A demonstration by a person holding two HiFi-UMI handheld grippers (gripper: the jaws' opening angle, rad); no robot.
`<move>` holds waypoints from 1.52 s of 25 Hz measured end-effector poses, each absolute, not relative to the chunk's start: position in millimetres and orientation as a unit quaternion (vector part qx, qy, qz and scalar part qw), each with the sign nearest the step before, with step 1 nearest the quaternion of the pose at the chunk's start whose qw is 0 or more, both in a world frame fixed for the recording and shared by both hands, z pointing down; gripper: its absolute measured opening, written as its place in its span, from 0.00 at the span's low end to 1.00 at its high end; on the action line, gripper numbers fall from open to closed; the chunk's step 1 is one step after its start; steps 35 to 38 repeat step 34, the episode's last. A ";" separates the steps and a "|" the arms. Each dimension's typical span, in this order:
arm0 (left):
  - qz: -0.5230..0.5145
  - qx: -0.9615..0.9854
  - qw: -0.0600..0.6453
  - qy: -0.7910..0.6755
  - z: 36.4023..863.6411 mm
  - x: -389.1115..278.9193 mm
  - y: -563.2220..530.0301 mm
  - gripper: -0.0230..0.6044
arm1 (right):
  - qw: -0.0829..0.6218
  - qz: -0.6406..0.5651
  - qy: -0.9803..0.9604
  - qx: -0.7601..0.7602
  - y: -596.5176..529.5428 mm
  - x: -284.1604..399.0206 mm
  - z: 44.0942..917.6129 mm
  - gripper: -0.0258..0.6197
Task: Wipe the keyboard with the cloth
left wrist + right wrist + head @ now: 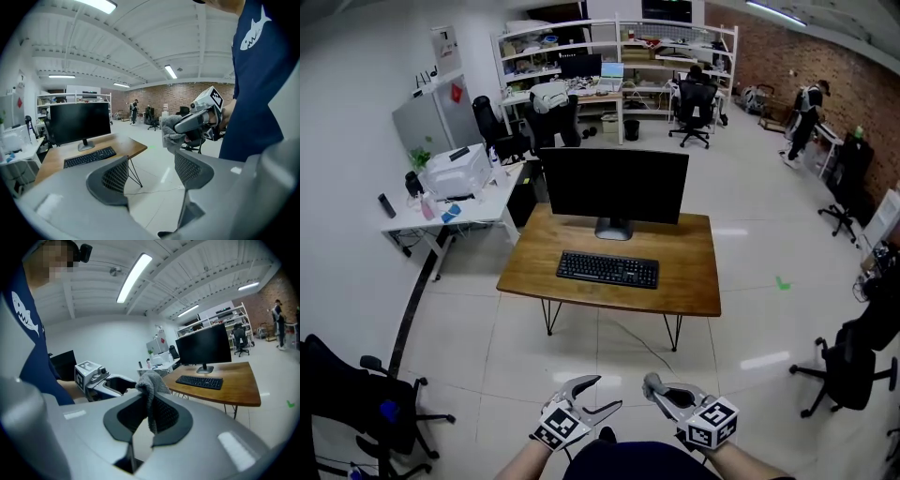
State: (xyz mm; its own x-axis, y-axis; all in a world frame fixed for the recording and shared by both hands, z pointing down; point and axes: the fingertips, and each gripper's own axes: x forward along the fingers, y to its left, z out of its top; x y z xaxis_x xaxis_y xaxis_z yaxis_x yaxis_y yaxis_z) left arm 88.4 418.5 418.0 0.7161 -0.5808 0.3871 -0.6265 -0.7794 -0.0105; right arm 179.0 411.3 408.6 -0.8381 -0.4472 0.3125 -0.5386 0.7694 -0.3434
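Keyboard (607,269), black, lies on the wooden desk (689,281) in front of the monitor (614,185), well apart from both grippers, which the head view shows held low near the person's body. Only the right gripper view shows the cloth (151,387) clearly. It is grey and pinched between the jaws of the right gripper (149,414), bunched above them with a strip hanging down. The left gripper (151,169) has its jaws wide apart with nothing between them, and its view catches the other gripper and the cloth from the side. In the head view the cloth is only a small grey lump, and the bottom edge cuts off the person's arms.
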 end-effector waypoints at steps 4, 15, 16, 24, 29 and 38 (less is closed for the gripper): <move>0.177 0.924 0.069 -0.332 418.7 124.6 445.4 0.51 | 0.099 0.209 -0.942 0.242 439.7 200.5 405.3 0.09; 0.177 0.924 0.071 -0.331 411.0 165.9 502.5 0.51 | 0.054 0.237 -0.940 0.239 481.9 244.2 394.2 0.09; 0.176 0.924 0.068 -0.332 409.1 166.5 505.2 0.51 | 0.052 0.236 -0.940 0.240 484.6 245.7 393.1 0.09; 0.167 0.927 0.058 -0.331 403.4 172.9 525.9 0.51 | 0.047 0.232 -0.941 0.241 509.6 249.7 390.2 0.09; 0.164 0.925 0.059 -0.337 404.6 167.8 536.6 0.51 | 0.033 0.229 -0.942 0.244 517.9 247.1 382.7 0.09; 0.162 0.925 0.056 -0.339 406.6 167.2 542.7 0.51 | 0.026 0.224 -0.943 0.243 520.9 249.8 380.3 0.09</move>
